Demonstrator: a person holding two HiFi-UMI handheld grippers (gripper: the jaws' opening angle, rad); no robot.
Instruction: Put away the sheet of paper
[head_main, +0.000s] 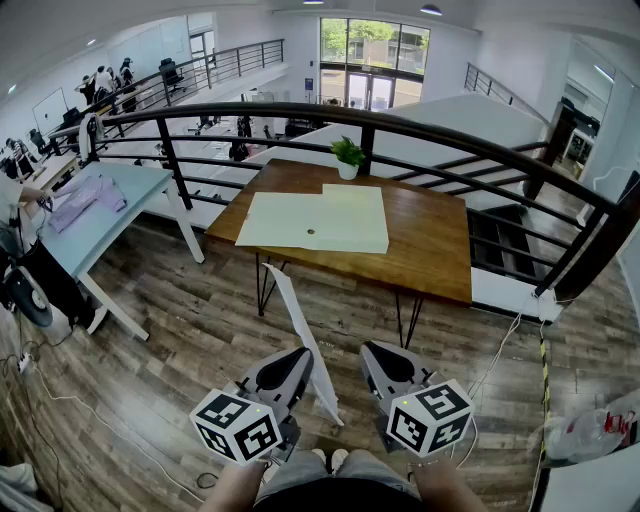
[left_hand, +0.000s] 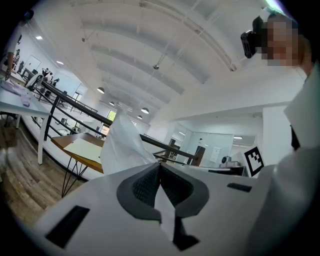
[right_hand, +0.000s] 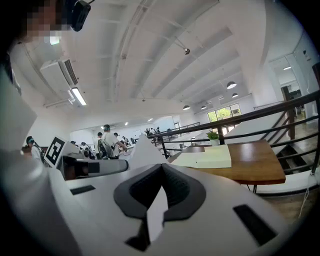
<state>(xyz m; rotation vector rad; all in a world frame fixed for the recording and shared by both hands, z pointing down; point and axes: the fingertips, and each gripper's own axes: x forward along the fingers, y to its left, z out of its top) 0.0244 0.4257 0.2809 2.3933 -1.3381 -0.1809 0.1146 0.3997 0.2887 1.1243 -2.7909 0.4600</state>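
Note:
A white sheet of paper (head_main: 300, 330) hangs upright between both grippers, seen almost edge-on in the head view, above the wooden floor. My left gripper (head_main: 300, 358) is shut on the sheet's left side, and its own view shows the paper (left_hand: 122, 145) rising past the closed jaws (left_hand: 160, 167). My right gripper (head_main: 375, 352) is shut on the same sheet, with a strip of the paper (right_hand: 145, 152) pinched in its jaws (right_hand: 161, 167). Both grippers are close to the person's body, well short of the table.
Ahead stands a wooden table (head_main: 430, 250) with a pile of pale sheets (head_main: 315, 222) and a small potted plant (head_main: 347, 155). A black railing (head_main: 480, 150) runs behind it. A light blue table (head_main: 90, 230) is at left, and a plastic bag (head_main: 590, 430) lies at right.

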